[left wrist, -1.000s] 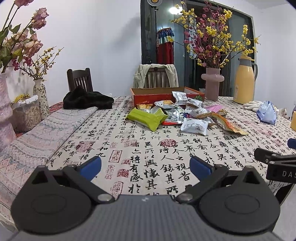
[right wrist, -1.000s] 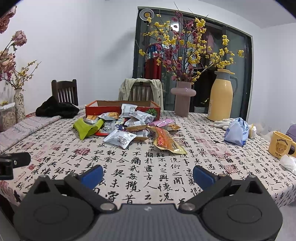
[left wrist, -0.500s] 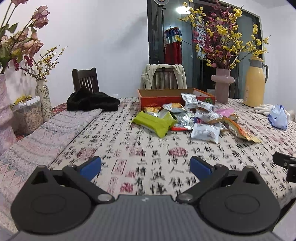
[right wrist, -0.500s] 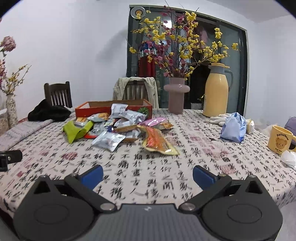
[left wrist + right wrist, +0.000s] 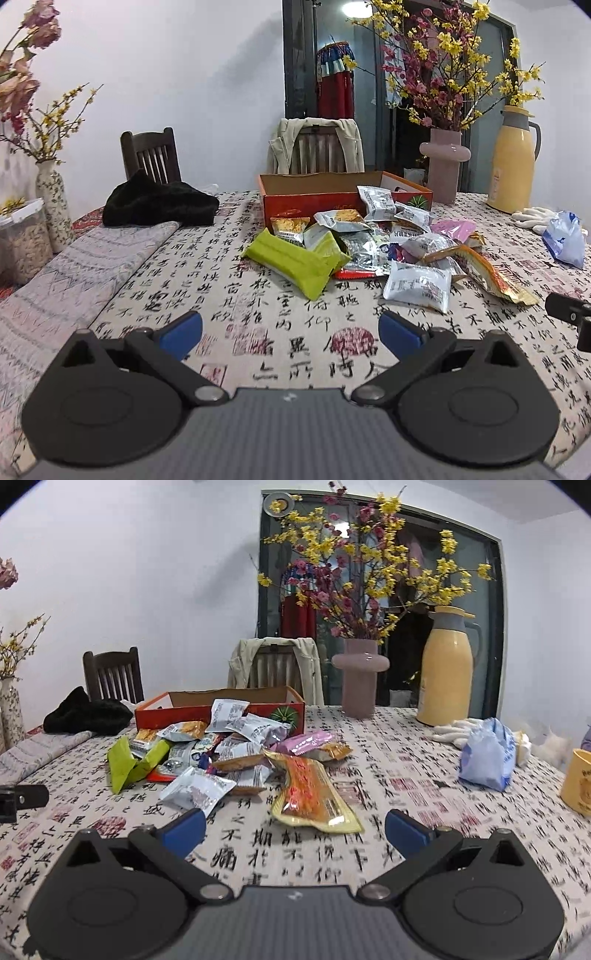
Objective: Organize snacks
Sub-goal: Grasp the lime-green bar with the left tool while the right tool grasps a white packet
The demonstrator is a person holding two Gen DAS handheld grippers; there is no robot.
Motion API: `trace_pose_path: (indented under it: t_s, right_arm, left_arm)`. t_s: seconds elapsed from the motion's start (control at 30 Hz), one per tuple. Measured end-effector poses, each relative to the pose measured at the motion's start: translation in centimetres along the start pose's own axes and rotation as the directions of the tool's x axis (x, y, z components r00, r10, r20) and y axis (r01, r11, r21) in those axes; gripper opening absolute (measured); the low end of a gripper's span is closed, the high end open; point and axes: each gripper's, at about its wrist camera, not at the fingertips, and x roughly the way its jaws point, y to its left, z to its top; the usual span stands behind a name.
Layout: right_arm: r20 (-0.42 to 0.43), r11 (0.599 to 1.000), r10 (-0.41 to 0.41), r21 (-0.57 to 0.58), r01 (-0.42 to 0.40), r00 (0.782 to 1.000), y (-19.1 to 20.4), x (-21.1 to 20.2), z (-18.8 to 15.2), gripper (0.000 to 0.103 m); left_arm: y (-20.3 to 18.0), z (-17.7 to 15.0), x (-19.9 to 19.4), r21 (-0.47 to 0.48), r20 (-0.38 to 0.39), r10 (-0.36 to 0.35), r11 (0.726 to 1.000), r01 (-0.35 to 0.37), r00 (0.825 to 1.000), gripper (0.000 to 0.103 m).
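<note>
A pile of snack packets lies on the table in front of an open red cardboard box (image 5: 280, 192) (image 5: 177, 710). It includes a green packet (image 5: 295, 264) (image 5: 122, 762), a white packet (image 5: 417, 286) (image 5: 199, 790), an orange-gold packet (image 5: 487, 275) (image 5: 310, 794) and a pink packet (image 5: 303, 740). My left gripper (image 5: 291, 332) is open and empty, short of the green packet. My right gripper (image 5: 295, 825) is open and empty, just in front of the orange-gold packet.
A pink vase with flowers (image 5: 360, 679), a yellow thermos (image 5: 447, 679), white gloves and a blue bag (image 5: 487, 755) stand at the right. A yellow mug (image 5: 578, 781) is at the far right. Black cloth (image 5: 159, 203), vases and a jar (image 5: 22, 236) are at the left.
Both grippers have moved forward over the table towards the snack pile. The packets look larger and closer. Both stay open.
</note>
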Motion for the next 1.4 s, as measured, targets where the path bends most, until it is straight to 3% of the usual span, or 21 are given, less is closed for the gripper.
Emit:
trace_pose_path:
  t_s: [0.1, 0.17, 0.37, 0.47, 0.53, 0.77, 0.83, 0.9, 1.03, 1.1, 1.27, 1.37, 1.4]
  right_arm:
    - [0.033, 0.998, 0.056, -0.014, -0.056, 0.998, -0.1, 0.9, 0.5, 0.103]
    - [0.01, 0.994, 0.103, -0.026, -0.103, 0.995, -0.1, 1.8, 1.0, 0.103]
    - [-0.048, 0.983, 0.14, -0.112, -0.145, 0.989, 1.8, 4.1, 2.2, 0.103]
    - [-0.079, 0.963, 0.166, -0.2, -0.179, 0.983, 3.5, 5.7, 3.0, 0.095]
    - [-0.113, 0.941, 0.196, -0.259, -0.22, 0.974, 4.6, 7.1, 3.5, 0.084]
    - [-0.207, 0.871, 0.299, -0.34, -0.355, 0.931, 7.5, 12.0, 4.4, 0.078]
    - [-0.251, 0.855, 0.317, -0.341, -0.39, 0.914, 8.2, 13.6, 4.3, 0.06]
    - [-0.28, 0.847, 0.327, -0.337, -0.411, 0.903, 8.5, 14.7, 4.1, 0.052]
    - [-0.307, 0.838, 0.343, -0.328, -0.437, 0.888, 8.3, 16.1, 3.9, 0.053]
    - [-0.307, 0.834, 0.357, -0.321, -0.45, 0.882, 8.1, 16.6, 4.3, 0.06]
    - [-0.336, 0.803, 0.376, -0.346, -0.485, 0.864, 8.6, 18.2, 5.0, 0.061]
    - [-0.35, 0.791, 0.381, -0.355, -0.497, 0.856, 9.3, 19.0, 5.2, 0.054]
    - [-0.356, 0.791, 0.387, -0.347, -0.504, 0.851, 9.4, 19.2, 5.2, 0.043]
  left_arm:
    - [0.0, 0.6, 1.2, -0.005, -0.005, -0.008, 1.0, 0.008, 1.0, 0.103]
    - [0.0, 0.9, 1.9, -0.003, -0.012, -0.017, 1.0, 0.017, 1.0, 0.103]
    - [0.3, 2.0, 4.1, -0.016, -0.044, -0.028, 0.999, 0.028, 0.999, 0.103]
    - [1.0, 2.9, 5.5, -0.033, -0.074, -0.043, 0.999, 0.041, 0.996, 0.103]
    - [1.6, 3.7, 6.6, -0.042, -0.09, -0.049, 0.998, 0.045, 0.995, 0.103]
    - [2.9, 5.5, 11.0, -0.087, -0.144, -0.04, 0.996, 0.028, 0.989, 0.103]
    - [3.3, 6.2, 12.9, -0.137, -0.179, -0.046, 0.99, 0.022, 0.983, 0.103]
    - [3.6, 6.7, 14.4, -0.177, -0.184, -0.068, 0.984, 0.035, 0.981, 0.103]
    - [3.7, 7.5, 17.4, -0.181, -0.2, -0.045, 0.983, 0.009, 0.979, 0.101]
    - [3.7, 7.7, 18.5, -0.181, -0.205, -0.033, 0.984, -0.005, 0.978, 0.098]
    - [4.4, 7.6, 21.0, -0.219, -0.253, -0.025, 0.975, -0.032, 0.967, 0.086]
    - [4.6, 7.2, 21.4, -0.247, -0.261, -0.057, 0.969, -0.01, 0.964, 0.079]
    - [4.5, 7.1, 21.3, -0.25, -0.257, -0.065, 0.968, -0.001, 0.964, 0.076]
